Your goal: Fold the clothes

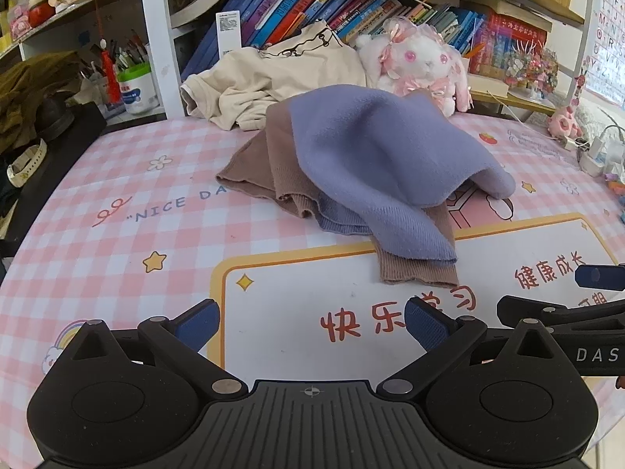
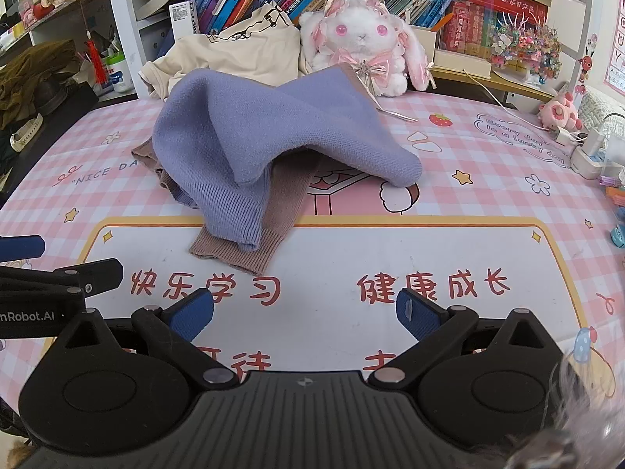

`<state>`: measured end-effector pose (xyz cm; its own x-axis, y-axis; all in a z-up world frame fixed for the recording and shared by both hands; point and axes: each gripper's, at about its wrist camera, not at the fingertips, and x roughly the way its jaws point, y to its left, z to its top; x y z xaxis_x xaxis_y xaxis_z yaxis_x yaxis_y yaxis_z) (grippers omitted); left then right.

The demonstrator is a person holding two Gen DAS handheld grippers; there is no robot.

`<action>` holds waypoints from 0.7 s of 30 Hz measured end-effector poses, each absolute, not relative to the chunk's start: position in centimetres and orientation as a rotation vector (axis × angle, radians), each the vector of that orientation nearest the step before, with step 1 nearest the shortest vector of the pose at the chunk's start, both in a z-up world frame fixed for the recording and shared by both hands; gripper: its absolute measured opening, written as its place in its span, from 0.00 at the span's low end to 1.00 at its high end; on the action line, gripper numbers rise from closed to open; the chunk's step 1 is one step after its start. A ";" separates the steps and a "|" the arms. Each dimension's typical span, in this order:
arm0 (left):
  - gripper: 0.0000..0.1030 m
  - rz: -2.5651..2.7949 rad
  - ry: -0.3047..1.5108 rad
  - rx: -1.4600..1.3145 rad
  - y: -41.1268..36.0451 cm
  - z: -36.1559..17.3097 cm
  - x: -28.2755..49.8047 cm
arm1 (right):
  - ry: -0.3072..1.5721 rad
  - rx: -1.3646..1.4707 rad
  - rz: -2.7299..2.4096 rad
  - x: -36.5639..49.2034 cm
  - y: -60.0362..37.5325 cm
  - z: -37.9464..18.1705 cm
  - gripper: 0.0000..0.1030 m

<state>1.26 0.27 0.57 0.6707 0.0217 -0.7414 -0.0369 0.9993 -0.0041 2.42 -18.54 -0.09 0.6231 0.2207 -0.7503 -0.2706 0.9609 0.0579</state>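
Observation:
A purple and brown knit garment (image 1: pixel 375 160) lies crumpled in a heap on the pink checked table mat (image 1: pixel 117 242), one ribbed sleeve end pointing toward me. In the right wrist view the same garment (image 2: pixel 250 136) sits ahead and left of centre on the mat (image 2: pixel 488 203). My left gripper (image 1: pixel 310 322) is open, hovering above the mat short of the sleeve, nothing between its blue pads. My right gripper (image 2: pixel 304 314) is open too, also short of the garment. A cream T-shirt (image 1: pixel 273 74) lies bunched behind the heap, seen again as the cream shirt (image 2: pixel 234 52).
A white and pink plush rabbit (image 2: pixel 363 43) sits behind the clothes against a shelf of books (image 1: pixel 312 4). A power strip with chargers (image 2: pixel 593 152) and small toys lie at the right edge. A dark bag and a watch (image 1: pixel 27 164) rest at the left.

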 end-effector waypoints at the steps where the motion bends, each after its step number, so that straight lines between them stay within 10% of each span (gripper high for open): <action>1: 0.99 0.036 0.837 -0.017 0.3 0.5 1.3 | 0.853 -0.062 0.282 2.4 -18.5 -0.1 0.98; 21: 0.99 0.029 0.864 -0.023 0.4 0.2 1.7 | 0.866 -0.054 0.291 3.0 -18.4 -0.5 0.98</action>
<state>1.75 0.39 0.21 0.6489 0.0160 -0.7607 -0.0344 0.9994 -0.0084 3.02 -18.40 -0.45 0.6107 0.2307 -0.7575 -0.2740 0.9591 0.0713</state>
